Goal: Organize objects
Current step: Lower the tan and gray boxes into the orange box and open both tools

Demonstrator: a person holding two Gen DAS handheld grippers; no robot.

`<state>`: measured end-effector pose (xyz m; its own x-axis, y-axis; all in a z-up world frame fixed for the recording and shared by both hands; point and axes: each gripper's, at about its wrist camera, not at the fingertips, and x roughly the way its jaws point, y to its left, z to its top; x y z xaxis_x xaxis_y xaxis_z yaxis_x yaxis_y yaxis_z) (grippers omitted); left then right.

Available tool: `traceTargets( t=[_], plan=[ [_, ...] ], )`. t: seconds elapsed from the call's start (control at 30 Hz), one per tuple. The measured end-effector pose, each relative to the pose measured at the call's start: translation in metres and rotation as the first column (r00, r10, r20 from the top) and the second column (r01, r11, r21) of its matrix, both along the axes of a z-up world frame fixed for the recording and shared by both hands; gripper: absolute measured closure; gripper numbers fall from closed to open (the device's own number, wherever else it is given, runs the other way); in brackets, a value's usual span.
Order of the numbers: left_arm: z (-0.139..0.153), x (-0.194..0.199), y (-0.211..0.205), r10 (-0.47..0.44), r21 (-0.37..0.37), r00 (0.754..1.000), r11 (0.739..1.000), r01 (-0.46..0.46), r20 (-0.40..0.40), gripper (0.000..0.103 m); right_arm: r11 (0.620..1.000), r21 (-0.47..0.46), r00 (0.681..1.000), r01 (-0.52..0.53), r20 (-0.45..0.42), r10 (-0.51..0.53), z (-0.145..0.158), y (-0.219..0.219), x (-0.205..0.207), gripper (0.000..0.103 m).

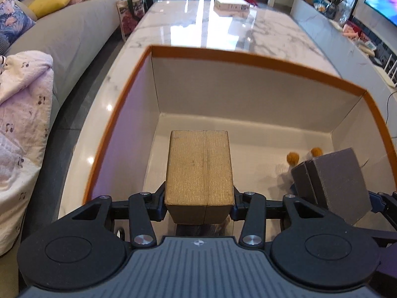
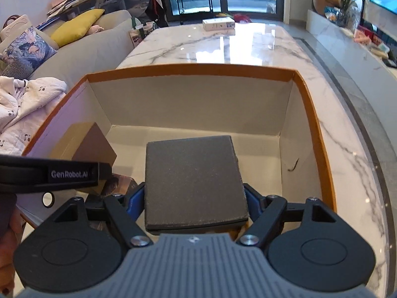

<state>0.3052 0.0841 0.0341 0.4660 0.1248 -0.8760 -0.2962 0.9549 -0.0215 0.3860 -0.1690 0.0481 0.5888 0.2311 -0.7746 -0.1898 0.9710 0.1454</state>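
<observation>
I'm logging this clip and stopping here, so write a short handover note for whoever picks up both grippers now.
Left gripper: jaws shut on the tan box, held inside the orange-rimmed box.
Right gripper: jaws shut on the dark grey box, also inside it.
Already in there: a small toy with orange balls.
Done: both boxes carried into the container.
Left: release both and withdraw. A white box sits at the table's far end.

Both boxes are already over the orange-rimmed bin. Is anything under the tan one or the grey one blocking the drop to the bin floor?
Nothing visible blocks the tan box in the left gripper: bare floor of the bin lies ahead. Beside the grey box in the right gripper, a small toy with orange balls lies, partly hidden.
</observation>
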Motion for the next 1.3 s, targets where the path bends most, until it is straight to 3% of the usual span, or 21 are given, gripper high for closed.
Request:
traceTargets(
  t=[0.37,0.47,1.0,1.1,1.3],
  plan=[
    [-0.008,0.004,-0.001,0.012,-0.025,0.998,1.0,-0.013,-0.068,0.05,0.999,-0.01,0.998,0.046,-0.046,-0.047,0.0,0.001,0.003,0.022],
    [-0.006,0.004,0.0,0.006,-0.01,0.998,1.0,-0.007,-0.065,0.042,0.999,-0.018,0.998,0.043,-0.047,-0.044,-0.001,0.002,0.003,0.022],
    [-0.001,0.005,0.001,0.021,-0.026,0.999,0.999,-0.022,-0.042,0.043,0.999,-0.019,0.997,0.048,-0.062,-0.049,0.001,-0.001,0.002,0.021],
    [0.005,0.004,-0.001,0.015,-0.035,1.0,0.999,-0.016,-0.009,0.034,1.0,-0.002,0.998,0.023,-0.064,-0.023,0.002,0.001,0.001,0.012],
    [0.013,0.003,-0.011,-0.002,0.025,1.0,1.0,0.001,0.012,0.03,0.997,-0.073,1.0,-0.004,-0.01,0.004,0.011,0.012,-0.006,0.009]
  ],
)
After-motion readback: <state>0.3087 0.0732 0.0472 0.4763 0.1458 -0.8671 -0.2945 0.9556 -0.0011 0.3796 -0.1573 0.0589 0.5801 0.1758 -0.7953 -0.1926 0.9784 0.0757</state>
